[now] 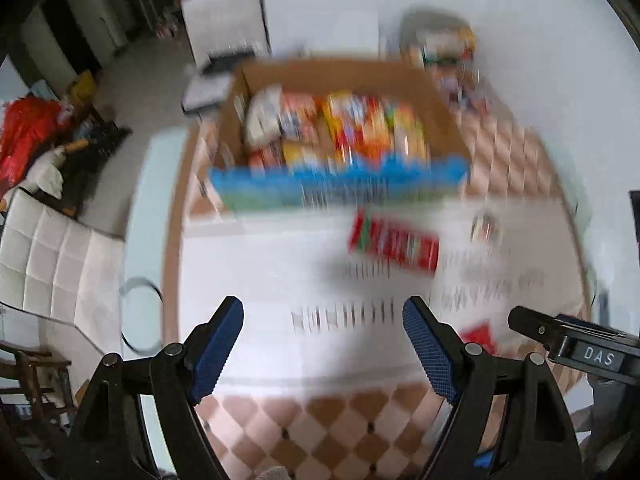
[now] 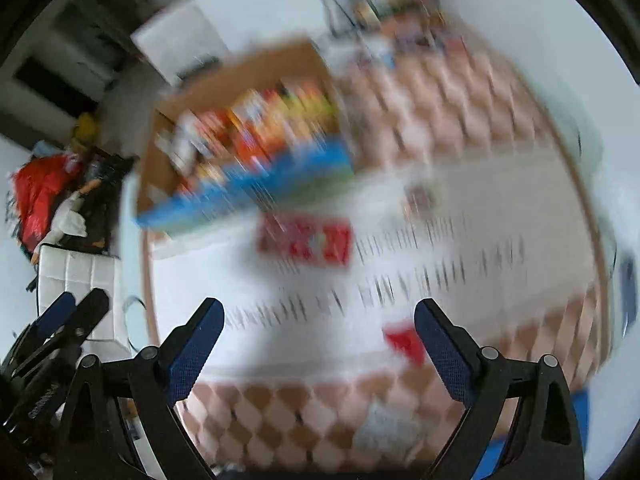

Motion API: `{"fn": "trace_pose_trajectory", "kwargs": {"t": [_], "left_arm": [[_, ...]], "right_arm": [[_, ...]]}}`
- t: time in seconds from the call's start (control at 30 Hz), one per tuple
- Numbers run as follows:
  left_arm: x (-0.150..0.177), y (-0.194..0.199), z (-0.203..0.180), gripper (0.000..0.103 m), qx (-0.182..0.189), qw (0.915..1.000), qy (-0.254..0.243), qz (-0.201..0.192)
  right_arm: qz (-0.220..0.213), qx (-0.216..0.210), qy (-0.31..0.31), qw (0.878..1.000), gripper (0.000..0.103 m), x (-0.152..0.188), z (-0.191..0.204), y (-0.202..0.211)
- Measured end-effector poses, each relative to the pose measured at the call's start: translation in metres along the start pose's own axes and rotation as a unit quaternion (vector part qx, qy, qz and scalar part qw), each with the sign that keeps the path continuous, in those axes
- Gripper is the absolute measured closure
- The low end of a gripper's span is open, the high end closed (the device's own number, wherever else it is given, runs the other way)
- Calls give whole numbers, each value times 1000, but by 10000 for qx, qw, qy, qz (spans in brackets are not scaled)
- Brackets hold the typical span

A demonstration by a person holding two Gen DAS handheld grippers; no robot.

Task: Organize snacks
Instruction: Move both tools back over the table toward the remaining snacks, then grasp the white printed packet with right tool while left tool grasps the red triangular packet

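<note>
Both views are motion-blurred. A cardboard box with a blue front holds several colourful snack packs at the back of the table. In front of it a red snack packet lies flat on the white paper. A smaller red packet lies nearer, by my right finger in each view. My left gripper is open and empty above the paper. My right gripper is open and empty too. The right gripper's tip shows at the right edge of the left wrist view.
The table has a checked cloth under a white printed sheet. More snacks are heaped at the far right. A small wrapped item lies right of the red packet. White chairs stand to the left.
</note>
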State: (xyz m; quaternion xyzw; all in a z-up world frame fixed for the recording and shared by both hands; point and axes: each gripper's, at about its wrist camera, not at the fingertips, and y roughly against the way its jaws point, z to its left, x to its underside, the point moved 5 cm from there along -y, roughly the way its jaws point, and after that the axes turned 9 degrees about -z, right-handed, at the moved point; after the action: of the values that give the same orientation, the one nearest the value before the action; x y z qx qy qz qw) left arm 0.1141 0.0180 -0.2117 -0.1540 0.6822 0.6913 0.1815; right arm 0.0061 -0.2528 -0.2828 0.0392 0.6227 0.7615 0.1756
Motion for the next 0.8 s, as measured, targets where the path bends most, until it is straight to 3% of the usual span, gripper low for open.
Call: {"fn": "trace_pose_trajectory", "kwargs": {"t": [0.17, 0.3, 0.4, 0.57, 0.7, 0.8], "left_arm": [[64, -57, -23, 22, 51, 9943, -414, 979], [108, -86, -34, 22, 158, 9858, -599, 1561], [132, -98, -37, 22, 111, 9805, -717, 1826], [156, -104, -32, 22, -122, 9768, -654, 2034], [163, -98, -26, 22, -304, 9769, -343, 2086], [163, -91, -29, 22, -339, 9773, -154, 2087]], "right_arm": [[1208, 257, -363, 9917, 5, 77, -57, -67], [1930, 419, 825, 9768, 5, 128, -61, -102], [2261, 656, 2109, 9487, 5, 163, -51, -118], [2469, 776, 3203, 9113, 5, 197, -45, -140], [2533, 819, 3559, 8958, 5, 210, -50, -153], [2315, 999, 4069, 8779, 8, 219, -49, -152]]}}
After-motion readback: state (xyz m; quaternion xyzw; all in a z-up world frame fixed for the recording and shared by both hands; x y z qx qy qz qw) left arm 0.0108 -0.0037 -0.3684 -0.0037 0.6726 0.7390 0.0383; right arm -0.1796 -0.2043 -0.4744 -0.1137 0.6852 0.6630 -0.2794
